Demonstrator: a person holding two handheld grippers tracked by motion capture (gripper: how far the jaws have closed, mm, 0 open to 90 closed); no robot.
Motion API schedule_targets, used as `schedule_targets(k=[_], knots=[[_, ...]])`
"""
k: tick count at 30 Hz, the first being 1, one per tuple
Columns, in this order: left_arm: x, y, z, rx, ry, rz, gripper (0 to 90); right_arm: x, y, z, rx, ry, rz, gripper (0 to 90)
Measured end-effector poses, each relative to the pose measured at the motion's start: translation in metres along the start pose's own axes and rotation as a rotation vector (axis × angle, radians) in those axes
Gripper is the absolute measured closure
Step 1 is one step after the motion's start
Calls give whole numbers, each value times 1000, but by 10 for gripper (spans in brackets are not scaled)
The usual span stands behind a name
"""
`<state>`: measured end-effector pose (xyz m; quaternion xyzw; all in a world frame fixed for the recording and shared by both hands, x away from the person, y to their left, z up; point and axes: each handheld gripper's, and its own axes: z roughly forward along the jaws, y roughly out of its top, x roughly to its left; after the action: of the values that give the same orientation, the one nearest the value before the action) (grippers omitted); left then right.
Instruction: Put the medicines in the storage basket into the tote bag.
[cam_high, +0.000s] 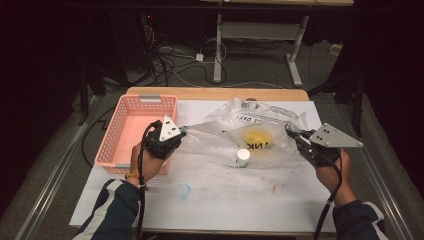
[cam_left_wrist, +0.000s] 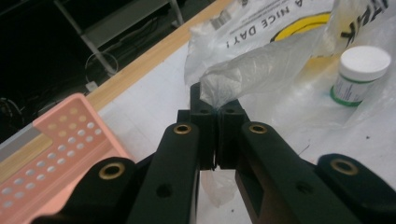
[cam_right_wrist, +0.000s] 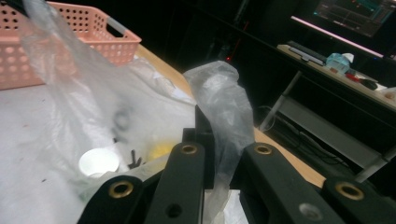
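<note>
On the white-covered table (cam_high: 210, 200), a thin translucent plastic bag printed with a yellow face and black lettering (cam_high: 250, 132) lay stretched between the two hands, and a small white-capped jar with a green band (cam_high: 243, 158) stood inside it near the front. The left gripper (cam_high: 183, 131) was clamped on the bag's left handle, its jaws pressed together on the bunched film in the left gripper view, just beside the pink perforated plastic basket (cam_high: 131, 131) at the table's left side. The right gripper (cam_high: 291, 131) pinched the bag's right handle, film trapped between its closed jaws.
</note>
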<state>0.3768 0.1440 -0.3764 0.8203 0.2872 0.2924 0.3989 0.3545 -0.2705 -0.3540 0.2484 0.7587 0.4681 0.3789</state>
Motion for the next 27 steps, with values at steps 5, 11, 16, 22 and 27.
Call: schedule_targets(k=[5, 11, 16, 22, 27], knots=[[2, 0, -1, -33, -12, 1, 859, -5, 0, 9, -1, -12, 14, 896], [5, 1, -7, -59, -25, -13, 859, -6, 1, 10, -7, -10, 18, 896], [9, 7, -20, -108, -37, -44, 860, -10, 6, 1, -40, -10, 25, 897], [16, 15, -34, -156, -31, -66, 860, -21, 15, -17, -96, -22, 53, 898], [17, 20, -36, -165, -22, -66, 860, -26, 19, -24, -116, -45, 74, 900]])
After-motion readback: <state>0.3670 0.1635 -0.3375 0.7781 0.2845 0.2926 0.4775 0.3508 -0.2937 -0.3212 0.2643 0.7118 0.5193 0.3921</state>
